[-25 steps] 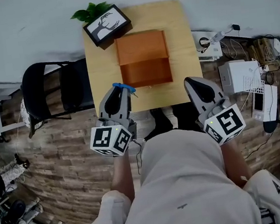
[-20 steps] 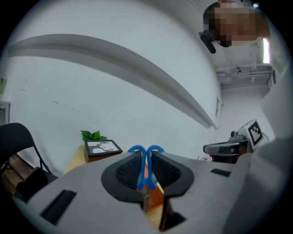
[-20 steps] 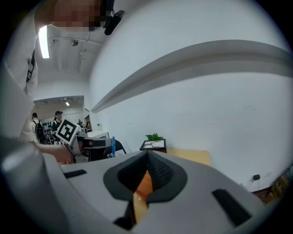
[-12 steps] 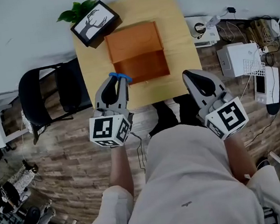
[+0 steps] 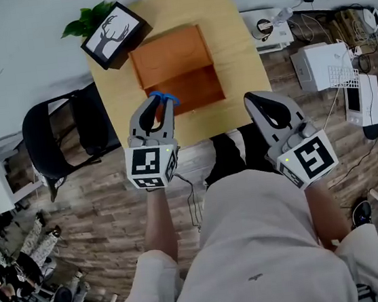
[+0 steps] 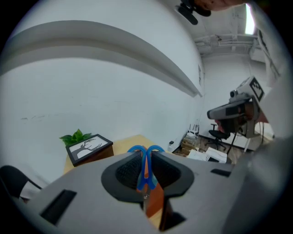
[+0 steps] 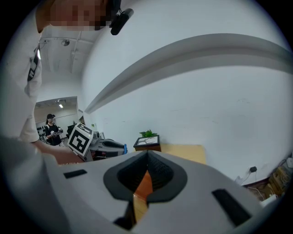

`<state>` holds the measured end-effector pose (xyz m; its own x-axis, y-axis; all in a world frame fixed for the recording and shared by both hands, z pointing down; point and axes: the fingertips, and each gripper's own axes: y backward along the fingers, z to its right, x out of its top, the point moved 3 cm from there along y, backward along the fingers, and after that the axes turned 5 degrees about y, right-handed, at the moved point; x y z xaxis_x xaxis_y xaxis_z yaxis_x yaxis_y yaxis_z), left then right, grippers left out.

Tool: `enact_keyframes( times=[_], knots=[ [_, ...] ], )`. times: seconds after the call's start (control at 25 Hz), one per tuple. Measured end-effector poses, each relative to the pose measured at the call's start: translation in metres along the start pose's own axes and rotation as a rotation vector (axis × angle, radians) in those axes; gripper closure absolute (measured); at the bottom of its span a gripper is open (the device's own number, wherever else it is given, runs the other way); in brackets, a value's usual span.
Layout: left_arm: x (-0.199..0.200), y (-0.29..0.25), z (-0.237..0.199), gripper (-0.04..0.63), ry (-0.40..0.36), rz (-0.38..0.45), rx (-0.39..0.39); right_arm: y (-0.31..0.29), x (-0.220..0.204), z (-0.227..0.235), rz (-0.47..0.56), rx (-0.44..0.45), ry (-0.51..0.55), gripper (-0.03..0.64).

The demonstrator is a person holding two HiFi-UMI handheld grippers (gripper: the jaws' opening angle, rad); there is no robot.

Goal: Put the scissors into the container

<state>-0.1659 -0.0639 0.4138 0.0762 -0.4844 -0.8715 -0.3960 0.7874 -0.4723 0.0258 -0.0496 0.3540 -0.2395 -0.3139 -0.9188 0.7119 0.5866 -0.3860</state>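
Between clenched jaws of left gripper [image 5: 158, 108]: scissors [image 6: 145, 161], blue handles poking past tips. Orange container [image 5: 173, 63] just ahead, lower. Right gripper [image 5: 263, 101] closed, empty, alongside. Risks: early release drops scissors on table [image 5: 234, 45]; thin pinch lets them swivel.

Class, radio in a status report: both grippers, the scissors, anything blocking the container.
Left gripper shut on scissors, not yet in container. Right gripper shut, empty. Container open on table, nothing seen blocking it.
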Motion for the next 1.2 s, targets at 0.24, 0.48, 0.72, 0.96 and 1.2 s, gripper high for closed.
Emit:
enact_keyframes(
  times=[0.24, 0.48, 0.72, 0.96, 1.2],
  knots=[
    [-0.018, -0.03, 0.011, 0.531, -0.156, -0.103, -0.034, 0.0, -0.01, 0.01, -0.006, -0.013, -0.023, 0.618],
    [-0.036, -0.052, 0.019, 0.531, -0.205, -0.168, -0.055, -0.001, -0.017, 0.017, -0.013, -0.017, -0.045, 0.618],
    [-0.058, -0.073, 0.027, 0.531, -0.303, -0.259, -0.083, -0.003, -0.025, 0.024, -0.028, -0.017, -0.061, 0.618],
    [-0.079, -0.093, 0.032, 0.531, -0.345, -0.346, -0.115, -0.005, -0.031, 0.031, -0.041, -0.014, -0.07, 0.618],
    [-0.096, -0.11, 0.034, 0.531, -0.371, -0.417, -0.14, -0.006, -0.036, 0.039, -0.049, -0.014, -0.082, 0.618]
  ],
)
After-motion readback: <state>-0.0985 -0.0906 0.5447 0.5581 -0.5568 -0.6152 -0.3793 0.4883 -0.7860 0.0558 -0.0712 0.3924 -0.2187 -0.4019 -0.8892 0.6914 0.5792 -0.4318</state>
